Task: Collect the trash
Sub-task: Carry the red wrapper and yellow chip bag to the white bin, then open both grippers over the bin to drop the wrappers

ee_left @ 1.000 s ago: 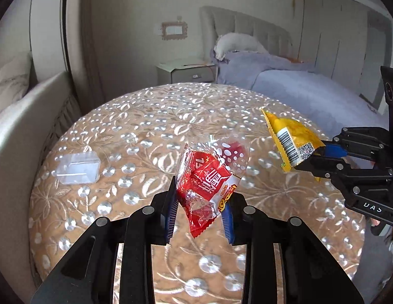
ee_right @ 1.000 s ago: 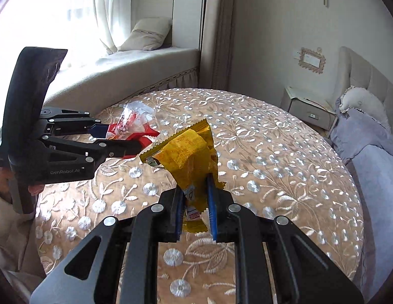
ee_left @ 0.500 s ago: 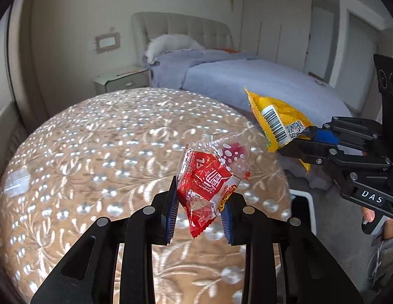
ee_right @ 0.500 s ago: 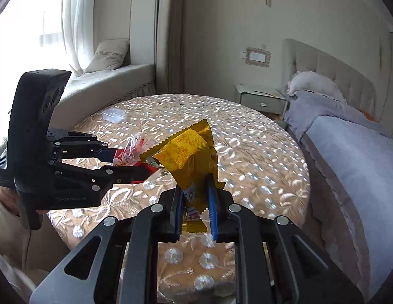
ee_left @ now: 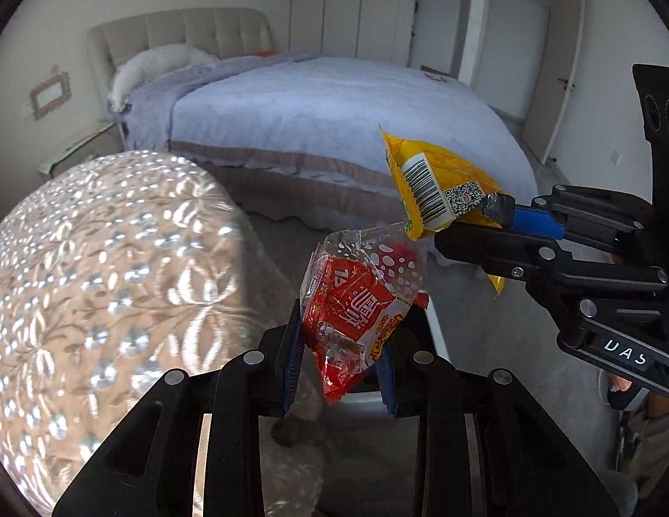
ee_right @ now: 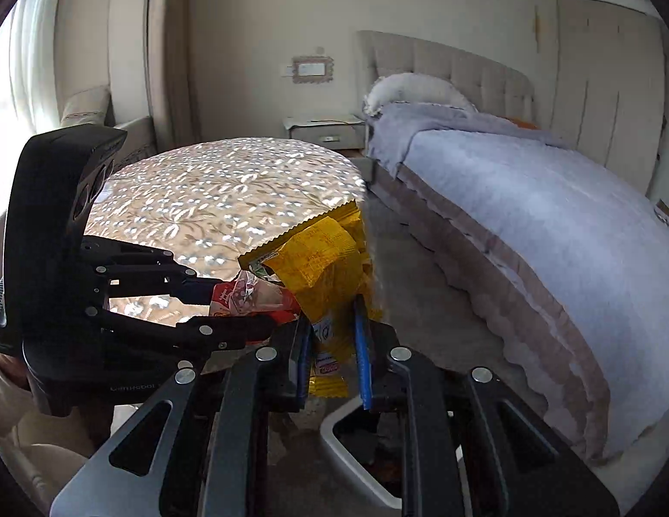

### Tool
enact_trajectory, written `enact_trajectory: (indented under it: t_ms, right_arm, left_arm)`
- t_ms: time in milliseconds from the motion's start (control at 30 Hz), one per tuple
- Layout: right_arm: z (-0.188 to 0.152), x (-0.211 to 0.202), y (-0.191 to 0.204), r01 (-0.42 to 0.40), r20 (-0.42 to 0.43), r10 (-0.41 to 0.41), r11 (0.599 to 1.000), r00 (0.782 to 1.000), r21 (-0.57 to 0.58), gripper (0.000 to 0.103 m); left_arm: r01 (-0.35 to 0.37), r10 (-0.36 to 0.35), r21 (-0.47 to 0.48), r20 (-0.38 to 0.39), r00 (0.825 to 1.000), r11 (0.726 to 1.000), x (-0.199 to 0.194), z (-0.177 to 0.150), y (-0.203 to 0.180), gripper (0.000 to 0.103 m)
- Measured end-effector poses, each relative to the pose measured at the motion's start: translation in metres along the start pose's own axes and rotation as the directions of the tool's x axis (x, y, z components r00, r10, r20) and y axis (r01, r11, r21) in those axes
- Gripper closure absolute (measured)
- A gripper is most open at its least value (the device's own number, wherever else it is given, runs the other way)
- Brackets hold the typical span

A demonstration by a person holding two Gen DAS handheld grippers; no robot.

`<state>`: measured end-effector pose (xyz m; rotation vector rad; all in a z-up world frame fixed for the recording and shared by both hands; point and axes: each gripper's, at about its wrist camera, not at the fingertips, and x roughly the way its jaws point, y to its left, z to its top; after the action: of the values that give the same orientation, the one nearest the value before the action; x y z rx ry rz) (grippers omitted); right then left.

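Item one: a crumpled red and clear plastic snack wrapper (ee_left: 356, 314), pinched between the blue-padded fingers of the left gripper (ee_left: 341, 366), its jaws drawn in narrow upon the film. The wrapper stood up out of the jaws, in the air past the edge of the round table.

Item two: a yellow foil snack packet (ee_right: 321, 267) with a barcode and a square code on its back, clamped by its lower end in the right gripper (ee_right: 334, 357), jaws nearly closed on it. It too was held in the air, just beside the red wrapper, the two packets almost touching in the right wrist view.

Item three: a round table under a beige cloth patterned with silver flowers (ee_right: 231, 194), off to the left of both grippers.

Item four: a white-rimmed bin with a dark inside (ee_right: 356, 443), on the floor below the right gripper; its contents were too dim to make out.

Item five: a bed with a pale lilac cover (ee_left: 326, 120) and a padded beige headboard (ee_right: 455, 69), beyond the grippers; a small white bedside cabinet (ee_right: 323, 131) stood beside it.
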<state>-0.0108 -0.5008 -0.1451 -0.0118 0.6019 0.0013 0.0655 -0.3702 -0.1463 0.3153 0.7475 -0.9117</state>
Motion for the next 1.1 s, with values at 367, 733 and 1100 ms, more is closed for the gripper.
enact_trajectory:
  t_ms: [367,733,1100]
  right_arm:
    - [-0.049,0.025,-0.065,0.099,-0.093,-0.086,0.985,0.992,0.138,0.084]
    - [-0.091,0.086,-0.102,0.117,-0.220,-0.073,0.974,0.973,0.195,0.081]
    - [-0.116,0.142,-0.125,0.101,-0.338,-0.001,0.955,0.941,0.279,0.008]
  left_arm:
    - [0.083,-0.069,0.082,-0.160,0.985,0.993,0.088,-0.005,-0.056,0.074]
    - [0.116,-0.079,0.092,-0.332,0.940,0.989,0.175,-0.022,-0.061,0.054]
    - [0.135,-0.102,0.044,-0.439,0.893,0.990,0.227,-0.032,-0.047,0.005]
